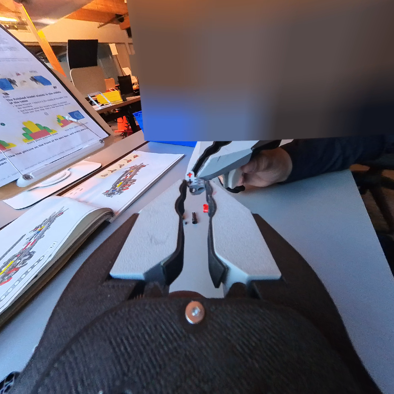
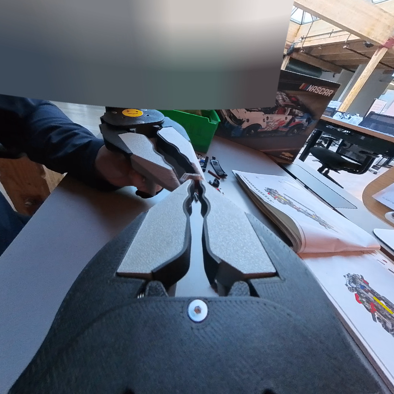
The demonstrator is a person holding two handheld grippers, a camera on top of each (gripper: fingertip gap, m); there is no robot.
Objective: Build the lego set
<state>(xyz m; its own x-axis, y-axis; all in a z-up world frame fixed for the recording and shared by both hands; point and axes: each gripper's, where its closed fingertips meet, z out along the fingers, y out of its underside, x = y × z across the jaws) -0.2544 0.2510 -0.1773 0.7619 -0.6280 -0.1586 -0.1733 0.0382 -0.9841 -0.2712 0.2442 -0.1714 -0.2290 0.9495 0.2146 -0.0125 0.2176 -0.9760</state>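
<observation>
Both grippers are meeting on a grey connector (image 1: 197, 185) above the tabletop (image 1: 298, 213). Right gripper (image 1: 195, 174) is clamping its upper end, fingers closed. Left gripper (image 1: 195, 187) is gripping its lower part. A red piece (image 1: 205, 208) and black pin (image 1: 194, 217) are lying below.

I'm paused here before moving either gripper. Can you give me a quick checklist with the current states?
1. Grey Technic connector sits between the left gripper's fingertips, off the table: ok.
2. Both left pads press on the connector: cannot tell.
3. Right gripper jaws are shut, tips at the connector's top: ok.
4. Right gripper carries a part of its own: cannot tell.
5. Loose black pin and small red piece lie on the table below the left fingers, untouched: ok.
6. Open instruction book is to the side, clear of both grippers: ok.
</observation>
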